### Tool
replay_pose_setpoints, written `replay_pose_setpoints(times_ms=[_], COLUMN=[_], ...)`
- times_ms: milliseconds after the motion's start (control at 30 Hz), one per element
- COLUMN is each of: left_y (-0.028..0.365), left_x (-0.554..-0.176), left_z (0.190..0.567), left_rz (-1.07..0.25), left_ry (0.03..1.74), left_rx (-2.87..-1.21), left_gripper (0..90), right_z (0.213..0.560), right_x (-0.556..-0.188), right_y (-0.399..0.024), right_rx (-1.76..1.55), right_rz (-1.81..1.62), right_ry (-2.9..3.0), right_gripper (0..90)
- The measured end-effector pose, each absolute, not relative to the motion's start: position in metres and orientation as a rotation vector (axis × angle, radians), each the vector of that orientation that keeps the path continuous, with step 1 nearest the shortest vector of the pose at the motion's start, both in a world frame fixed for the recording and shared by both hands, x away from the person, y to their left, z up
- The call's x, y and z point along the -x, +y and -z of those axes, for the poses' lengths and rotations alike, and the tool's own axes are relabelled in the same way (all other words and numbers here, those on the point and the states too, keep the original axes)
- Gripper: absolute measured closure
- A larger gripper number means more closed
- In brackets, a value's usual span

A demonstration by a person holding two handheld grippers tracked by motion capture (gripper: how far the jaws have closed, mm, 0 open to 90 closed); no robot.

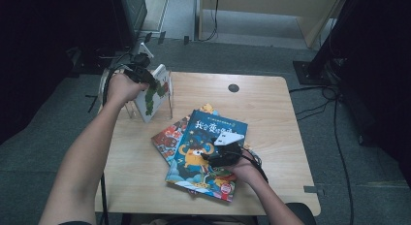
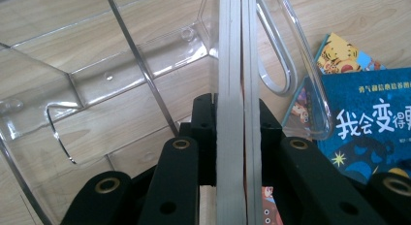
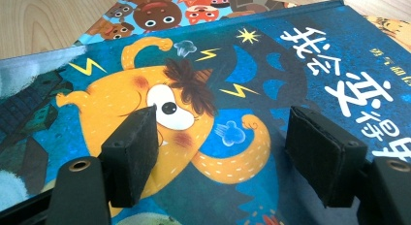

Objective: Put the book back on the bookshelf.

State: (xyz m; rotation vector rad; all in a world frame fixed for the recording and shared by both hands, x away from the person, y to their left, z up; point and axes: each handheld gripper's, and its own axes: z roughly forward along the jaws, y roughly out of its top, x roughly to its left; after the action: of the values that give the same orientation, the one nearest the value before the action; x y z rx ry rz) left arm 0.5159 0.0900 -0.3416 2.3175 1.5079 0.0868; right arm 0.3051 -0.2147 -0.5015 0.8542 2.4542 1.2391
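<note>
At the counter's (image 1: 271,104) far left corner, the left gripper (image 1: 140,73) has its jaws pinching a thin book (image 2: 236,89) by the edge; the left gripper view shows it upright inside the clear acrylic rack (image 2: 121,84), whose walls are hard to make out from the high view. Near the front edge, the right gripper (image 3: 220,154) hovers with jaws spread over the blue picture book (image 3: 271,74), which hides most of the books beneath. Grey carpet (image 1: 349,196) surrounds the wooden counter.

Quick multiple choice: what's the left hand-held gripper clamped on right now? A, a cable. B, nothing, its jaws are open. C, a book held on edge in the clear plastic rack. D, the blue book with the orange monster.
C: the left hand-held gripper has its jaws pressed on both sides of a book standing on edge inside the clear plastic rack.
</note>
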Motion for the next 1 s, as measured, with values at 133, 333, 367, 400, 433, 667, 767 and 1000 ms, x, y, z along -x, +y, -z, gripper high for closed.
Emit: replay_pose_setpoints(times_ms=[133, 333, 367, 400, 433, 667, 767, 1000], left_y=[0.087, 0.086, 0.086, 0.085, 0.085, 0.081, 0.081, 0.08], left_x=[-0.519, -0.524, -0.525, -0.526, -0.527, -0.528, -0.528, -0.529], left_z=[0.342, 0.346, 0.347, 0.348, 0.348, 0.353, 0.355, 0.356], left_rz=[-0.091, -0.092, -0.084, -0.084, -0.082, -0.089, -0.092, -0.093], left_ry=[1.513, 1.527, 1.534, 1.54, 1.536, 1.541, 1.542, 1.543], left_rx=[-2.323, -2.331, -2.332, -2.329, -2.334, -2.357, -2.359, -2.359], left_gripper=[77.3, 77.3, 77.3, 77.3, 77.2, 76.8, 76.7, 76.5], right_z=[0.501, 0.502, 0.502, 0.502, 0.501, 0.501, 0.502, 0.502], right_x=[-0.305, -0.305, -0.305, -0.305, -0.305, -0.305, -0.305, -0.305], right_y=[-0.215, -0.215, -0.215, -0.215, -0.215, -0.215, -0.215, -0.215], right_rx=[-0.854, -0.853, -0.853, -0.854, -0.853, -0.854, -0.853, -0.852], right_rz=[-1.239, -1.239, -1.239, -1.239, -1.239, -1.239, -1.239, -1.239], right_ry=[2.454, 2.454, 2.454, 2.454, 2.454, 2.454, 2.453, 2.454], right_gripper=[27.8, 27.7, 27.7, 27.7, 27.7, 27.7, 27.7, 27.8])
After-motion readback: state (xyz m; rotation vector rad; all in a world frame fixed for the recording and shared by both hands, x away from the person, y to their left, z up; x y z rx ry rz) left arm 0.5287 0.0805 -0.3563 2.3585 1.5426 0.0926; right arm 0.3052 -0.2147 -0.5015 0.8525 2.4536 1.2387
